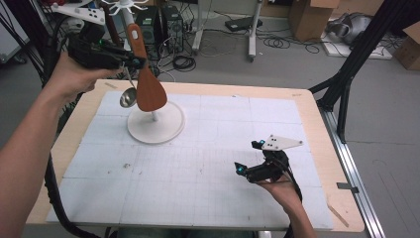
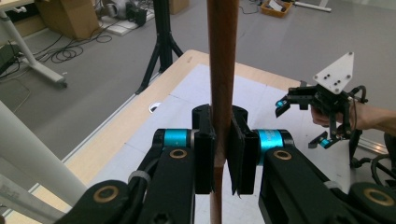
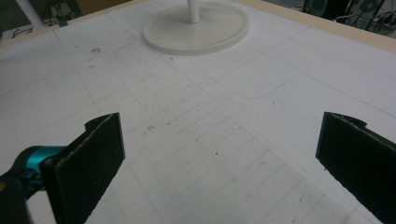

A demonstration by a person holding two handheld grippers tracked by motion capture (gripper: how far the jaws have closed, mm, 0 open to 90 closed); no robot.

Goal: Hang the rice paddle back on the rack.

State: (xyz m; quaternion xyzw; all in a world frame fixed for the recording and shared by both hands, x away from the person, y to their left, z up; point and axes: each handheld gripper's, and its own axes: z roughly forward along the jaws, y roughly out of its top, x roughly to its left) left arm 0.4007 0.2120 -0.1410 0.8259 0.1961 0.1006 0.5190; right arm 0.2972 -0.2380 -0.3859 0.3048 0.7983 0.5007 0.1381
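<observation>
- At the far left of the high view, the left hand-held gripper [image 1: 134, 61] is held up in the air above the back left corner of the worktop [image 1: 297, 101], the person's forearm rising to it from the bottom edge.
- Its jaws are clamped on the handle of a wooden spatula [image 1: 146, 79]; in the left gripper view the brown handle [image 2: 222, 70] runs upright between the two black pads, pinched from both sides.
- The spatula hangs blade-down, its broad blade above the white round stand base [image 1: 166, 130] and in front of the thin post.
- Just left of the blade, a small metal ladle [image 1: 128, 96] hangs with its bowl low, near the spatula; I cannot tell whether they touch.
- The stand base rests on the white gridded mat [image 1: 198, 168] that covers the worktop.
- Farther right, near the front right of the mat, the right hand-held gripper [image 1: 247, 156] is held low over the mat, well apart from the stand.
- Its jaws stand wide apart with nothing between them; the right gripper view shows bare mat between the pads [image 3: 93, 158] and the stand base [image 3: 196, 32] beyond.
</observation>
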